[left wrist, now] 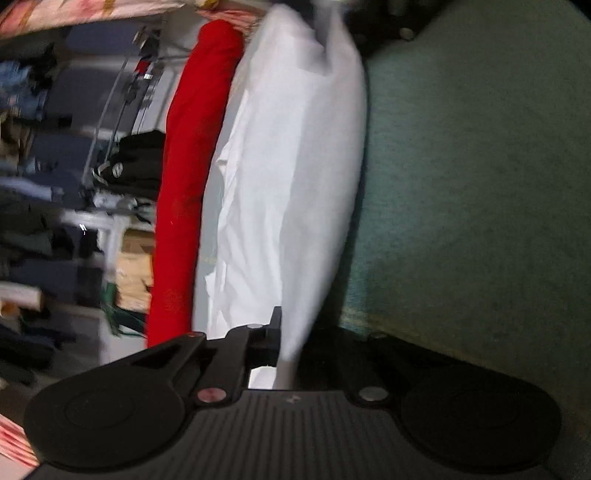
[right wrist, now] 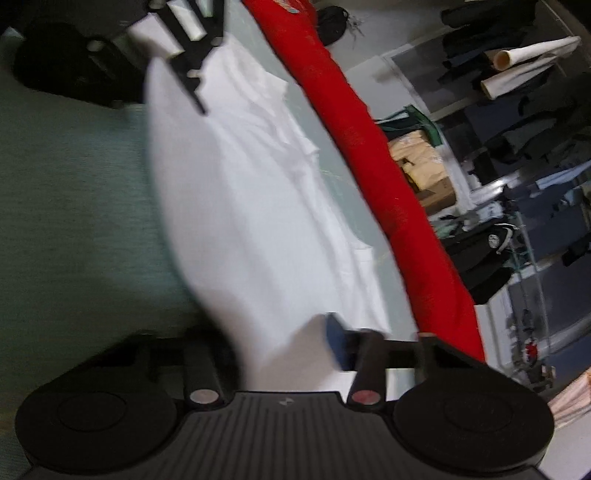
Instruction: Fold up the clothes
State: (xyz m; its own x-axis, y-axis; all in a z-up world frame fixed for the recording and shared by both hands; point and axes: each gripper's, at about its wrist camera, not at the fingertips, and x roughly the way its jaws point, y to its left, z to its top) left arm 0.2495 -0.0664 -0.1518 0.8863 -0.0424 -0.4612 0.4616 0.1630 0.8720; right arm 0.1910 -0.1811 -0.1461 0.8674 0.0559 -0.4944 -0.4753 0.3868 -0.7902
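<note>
A white garment (left wrist: 288, 166) lies stretched along a green surface (left wrist: 480, 184). One end of it is raised into my left gripper (left wrist: 291, 350), which is shut on the cloth's edge. The other end runs up to my right gripper (left wrist: 369, 29), dark and blurred at the top of the left wrist view. In the right wrist view the same white garment (right wrist: 240, 203) runs from my right gripper (right wrist: 295, 354), shut on a fold beside its blue pad (right wrist: 336, 343), up to my left gripper (right wrist: 184, 48). A long red cloth (left wrist: 188, 184) (right wrist: 388, 177) lies beside the garment along the surface's far edge.
Beyond the red cloth are shelves of folded dark clothes (left wrist: 37, 147), a black pile (left wrist: 140, 162), a cardboard box (right wrist: 424, 173) and paper rolls (right wrist: 528, 62). A patterned fabric (left wrist: 74, 11) lies at one end. The green surface (right wrist: 74, 203) extends on the near side of the garment.
</note>
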